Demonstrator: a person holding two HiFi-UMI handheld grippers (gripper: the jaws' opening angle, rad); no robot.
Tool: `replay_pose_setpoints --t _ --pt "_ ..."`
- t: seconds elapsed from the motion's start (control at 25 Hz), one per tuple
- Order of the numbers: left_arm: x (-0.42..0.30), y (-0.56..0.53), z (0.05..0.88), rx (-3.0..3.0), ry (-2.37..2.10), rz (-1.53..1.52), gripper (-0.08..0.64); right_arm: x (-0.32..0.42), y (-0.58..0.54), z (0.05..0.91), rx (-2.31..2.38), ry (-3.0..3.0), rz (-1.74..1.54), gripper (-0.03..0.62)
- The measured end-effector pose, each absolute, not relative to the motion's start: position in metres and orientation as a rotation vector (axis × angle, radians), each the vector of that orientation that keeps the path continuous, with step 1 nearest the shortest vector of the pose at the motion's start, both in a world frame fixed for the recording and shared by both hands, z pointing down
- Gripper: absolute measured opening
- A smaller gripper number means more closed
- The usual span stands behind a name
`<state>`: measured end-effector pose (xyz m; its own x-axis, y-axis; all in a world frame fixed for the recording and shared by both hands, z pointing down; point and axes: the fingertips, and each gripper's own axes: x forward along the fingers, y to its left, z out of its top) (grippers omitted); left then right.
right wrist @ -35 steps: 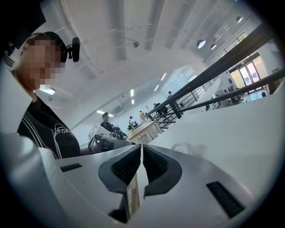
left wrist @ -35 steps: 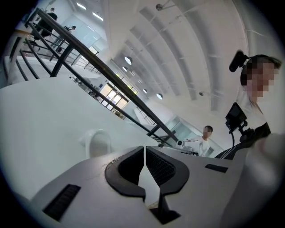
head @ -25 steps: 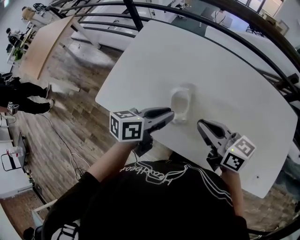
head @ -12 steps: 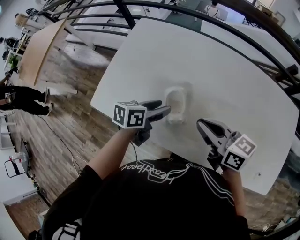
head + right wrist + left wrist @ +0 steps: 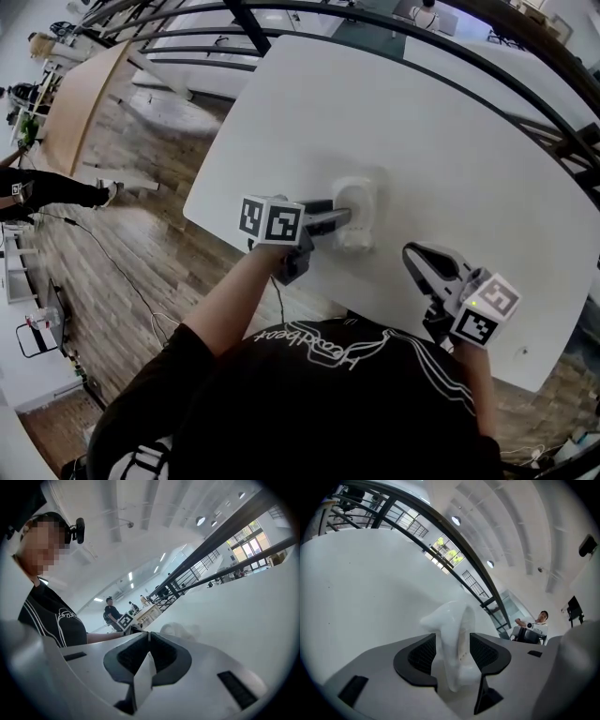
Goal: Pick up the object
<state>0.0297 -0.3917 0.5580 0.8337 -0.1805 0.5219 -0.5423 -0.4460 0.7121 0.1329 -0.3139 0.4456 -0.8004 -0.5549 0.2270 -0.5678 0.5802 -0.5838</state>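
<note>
While we look down from the head view, the wooden floor (image 5: 112, 281) lies at the far left, beside the white desk (image 5: 450, 131); our left hand-held gripper (image 5: 339, 217) reaches in across the desk's near edge, with its marker cube (image 5: 272, 222) toward us; its jaws stand apart and straddle one wall of the white object (image 5: 361, 199); in the left gripper view that thin white wall (image 5: 452, 630) rises between the two dark pads (image 5: 423, 653), close to the left one and with a narrow gap at the right one, so we see no squeeze on it; the object sits on the desk, a little in from the near edge; it looks like a small open white container, though we cannot tell more of its shape; further right, well apart from the object, our right hand-held gripper (image 5: 413, 255) is over the desk with its jaws together; in the right gripper view nothing lies between them.
</note>
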Motion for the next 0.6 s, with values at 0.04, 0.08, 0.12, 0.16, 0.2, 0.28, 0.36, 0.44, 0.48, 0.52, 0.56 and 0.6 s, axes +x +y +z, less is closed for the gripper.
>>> replay_pose_setpoints --t 0.04,0.08,0.12,0.16,0.2,0.28,0.36,0.44,0.48,0.52,0.56,0.6 --pt "0.0306 -0.3916 0.5587 2.024 -0.527 0.462 0.23 0.1328 -0.3138 0.4458 0.99 -2.775 1.036 0.018" --pt "0.0313 -0.3918 0.5595 2.024 -0.525 0.465 0.23 0.1327 -0.3135 0.4459 0.992 -2.775 1.035 0.018" --pt "0.0318 -0.392 0.5604 2.024 -0.524 0.468 0.23 0.1329 -0.3132 0.4459 0.994 -2.775 1.035 0.018" --pt "0.0326 -0.3919 0.561 2.024 -0.522 0.47 0.23 0.1335 -0.3128 0.4459 0.996 -2.774 1.036 0.018" --pt "0.0338 -0.3915 0.5613 2.022 -0.518 0.472 0.229 0.1345 -0.3125 0.4457 0.999 -2.773 1.038 0.018" --pt "0.0362 -0.3906 0.5615 2.018 -0.51 0.473 0.225 0.137 -0.3122 0.4453 1.003 -2.771 1.04 0.018" --pt "0.0369 -0.3896 0.5629 2.006 -0.507 0.467 0.205 0.1379 -0.3115 0.4456 1.007 -2.769 1.041 0.018" --pt "0.0358 -0.3893 0.5639 1.983 -0.508 0.444 0.173 0.1376 -0.3105 0.4462 1.01 -2.767 1.04 0.018" --pt "0.0352 -0.3894 0.5635 1.973 -0.508 0.432 0.167 0.1374 -0.3102 0.446 1.011 -2.767 1.04 0.018" --pt "0.0348 -0.3894 0.5629 1.967 -0.506 0.424 0.167 0.1373 -0.3101 0.4456 1.013 -2.765 1.04 0.018" --pt "0.0346 -0.3895 0.5623 1.964 -0.502 0.42 0.166 0.1373 -0.3104 0.4454 1.015 -2.764 1.041 0.018" --pt "0.0346 -0.3897 0.5624 1.962 -0.498 0.417 0.163 0.1375 -0.3107 0.4457 1.015 -2.763 1.042 0.018"
